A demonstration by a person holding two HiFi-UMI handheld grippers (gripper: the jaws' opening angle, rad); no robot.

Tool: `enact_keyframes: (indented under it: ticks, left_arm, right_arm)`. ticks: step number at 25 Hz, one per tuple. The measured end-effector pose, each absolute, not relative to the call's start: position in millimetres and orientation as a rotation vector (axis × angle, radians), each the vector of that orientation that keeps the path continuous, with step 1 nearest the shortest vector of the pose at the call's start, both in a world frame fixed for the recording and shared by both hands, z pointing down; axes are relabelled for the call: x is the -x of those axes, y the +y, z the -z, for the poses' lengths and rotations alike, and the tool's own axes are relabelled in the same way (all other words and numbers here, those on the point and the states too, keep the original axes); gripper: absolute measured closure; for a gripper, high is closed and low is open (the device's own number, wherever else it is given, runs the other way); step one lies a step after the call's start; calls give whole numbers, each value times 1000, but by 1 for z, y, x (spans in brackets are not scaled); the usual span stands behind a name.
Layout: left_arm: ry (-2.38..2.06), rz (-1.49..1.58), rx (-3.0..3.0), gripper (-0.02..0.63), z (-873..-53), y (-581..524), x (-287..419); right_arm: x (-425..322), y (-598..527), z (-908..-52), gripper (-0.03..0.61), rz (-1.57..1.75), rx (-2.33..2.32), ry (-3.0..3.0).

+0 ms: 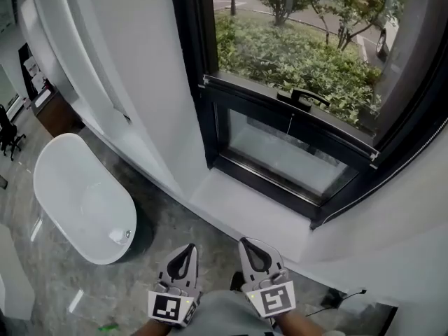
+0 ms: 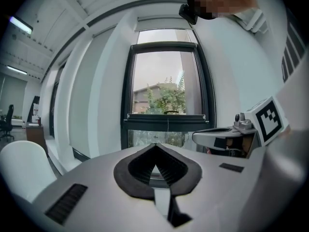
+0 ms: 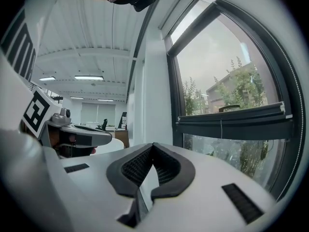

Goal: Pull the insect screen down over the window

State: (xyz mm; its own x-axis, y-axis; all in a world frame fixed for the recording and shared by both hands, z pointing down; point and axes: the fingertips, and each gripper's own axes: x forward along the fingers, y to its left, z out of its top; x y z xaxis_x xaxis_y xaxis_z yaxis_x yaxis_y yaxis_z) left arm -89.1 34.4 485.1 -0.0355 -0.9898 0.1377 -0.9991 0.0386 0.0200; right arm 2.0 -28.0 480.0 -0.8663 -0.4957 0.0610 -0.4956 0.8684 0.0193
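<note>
Jaws on both tools are pressed together, nothing between them. We hold the left gripper [image 1: 187, 250] and the right gripper [image 1: 252, 247] side by side, low and well short of the window [image 1: 204, 54] (its frame is black). Across the window, roughly halfway up, runs the dark insect screen bar [image 1: 266, 98], with a curved handle [image 1: 306, 96] on top and a thin cord [image 1: 290, 123] hanging beneath. Whether mesh covers the pane above it we cannot tell. Left of the window stands a white bathtub [image 1: 80, 198].

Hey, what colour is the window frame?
Black. The window frame shows best in the head view.
</note>
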Motion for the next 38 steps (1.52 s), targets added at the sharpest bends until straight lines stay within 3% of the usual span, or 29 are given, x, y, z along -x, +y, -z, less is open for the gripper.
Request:
enact_keyframes:
  ticks: [12,26,38]
  left_arm:
    - [-2246,-62,-2045,603,-485,204,136]
    - [-2232,1,-2038,601,-499,308,127]
    - [-2181,-4,-1986,603,-515,311,34]
  right_arm:
    - [38,140,-483,572,-46,-817,-2939]
    - [10,244,-486,572,-5,-929,-2887]
    - [-79,251,-495,574,-29,-901,-2901]
